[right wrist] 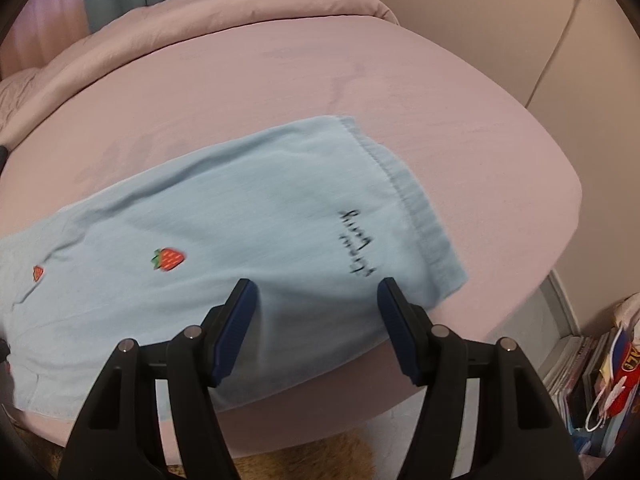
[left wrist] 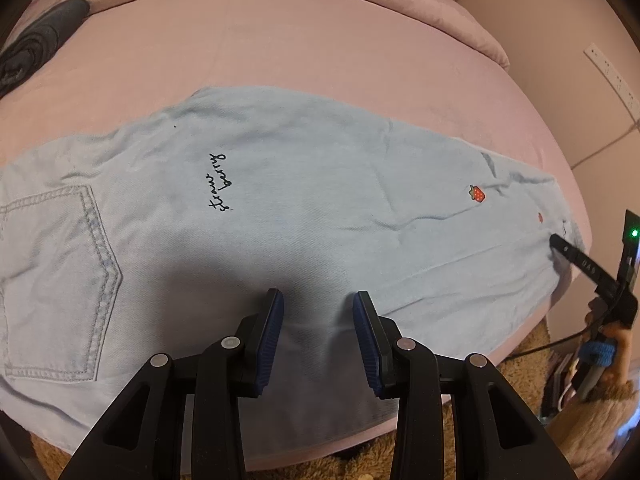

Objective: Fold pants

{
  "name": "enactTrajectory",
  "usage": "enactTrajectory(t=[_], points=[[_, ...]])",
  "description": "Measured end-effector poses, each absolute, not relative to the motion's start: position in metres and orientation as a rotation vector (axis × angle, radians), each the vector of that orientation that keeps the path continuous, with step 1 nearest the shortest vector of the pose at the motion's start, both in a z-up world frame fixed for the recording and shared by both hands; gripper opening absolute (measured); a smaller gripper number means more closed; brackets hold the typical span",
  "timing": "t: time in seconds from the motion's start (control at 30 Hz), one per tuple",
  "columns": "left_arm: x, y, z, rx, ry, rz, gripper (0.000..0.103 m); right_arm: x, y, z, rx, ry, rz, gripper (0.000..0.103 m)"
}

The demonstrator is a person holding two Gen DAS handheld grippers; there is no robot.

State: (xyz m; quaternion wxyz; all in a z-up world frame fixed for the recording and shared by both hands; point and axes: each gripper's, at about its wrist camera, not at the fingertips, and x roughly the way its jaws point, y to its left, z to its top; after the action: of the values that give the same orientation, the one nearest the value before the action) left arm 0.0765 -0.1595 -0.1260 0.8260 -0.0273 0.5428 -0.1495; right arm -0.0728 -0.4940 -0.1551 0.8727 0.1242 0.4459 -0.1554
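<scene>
Light blue denim pants [left wrist: 304,208] lie flat along the front edge of a pink bed, back pocket [left wrist: 56,280] at the left, leg hem at the right. They carry black script and a strawberry patch [left wrist: 477,193]. My left gripper [left wrist: 318,300] is open and empty, just above the thigh part. My right gripper [right wrist: 316,286] is open and empty, just above the leg near the hem [right wrist: 416,208]; it also shows at the right edge of the left wrist view [left wrist: 558,242]. The strawberry patch [right wrist: 170,259] lies to its left.
The pink bed [right wrist: 280,80] has a folded pink duvet [right wrist: 200,12] at the back. A dark cushion [left wrist: 36,48] lies at its far left. A brown shaggy rug [left wrist: 520,368] covers the floor in front. Books and bags [right wrist: 592,376] stand at the right by the wall.
</scene>
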Motion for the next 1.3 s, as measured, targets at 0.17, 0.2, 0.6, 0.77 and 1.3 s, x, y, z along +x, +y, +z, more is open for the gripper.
enactTrajectory(t=[0.17,0.2,0.6,0.77,1.3], points=[[0.076,-0.159,-0.127,-0.061,1.154,-0.317,0.038,-0.065,-0.508,-0.152,0.218,0.922,-0.415,0.06],[0.076,-0.16,-0.127,-0.059,1.154,-0.318,0.038,-0.062,-0.513,-0.153,0.231,0.921,-0.411,0.059],[0.083,-0.18,-0.101,-0.146,1.221,-0.431,0.038,-0.115,-0.576,-0.12,0.439,0.815,-0.456,0.074],[0.077,-0.219,-0.105,-0.077,1.225,-0.52,0.046,-0.133,-0.581,-0.142,0.582,0.838,-0.381,0.075],[0.075,-0.224,-0.131,-0.067,1.222,-0.524,0.048,-0.101,-0.559,-0.169,0.73,0.778,-0.316,0.02]])
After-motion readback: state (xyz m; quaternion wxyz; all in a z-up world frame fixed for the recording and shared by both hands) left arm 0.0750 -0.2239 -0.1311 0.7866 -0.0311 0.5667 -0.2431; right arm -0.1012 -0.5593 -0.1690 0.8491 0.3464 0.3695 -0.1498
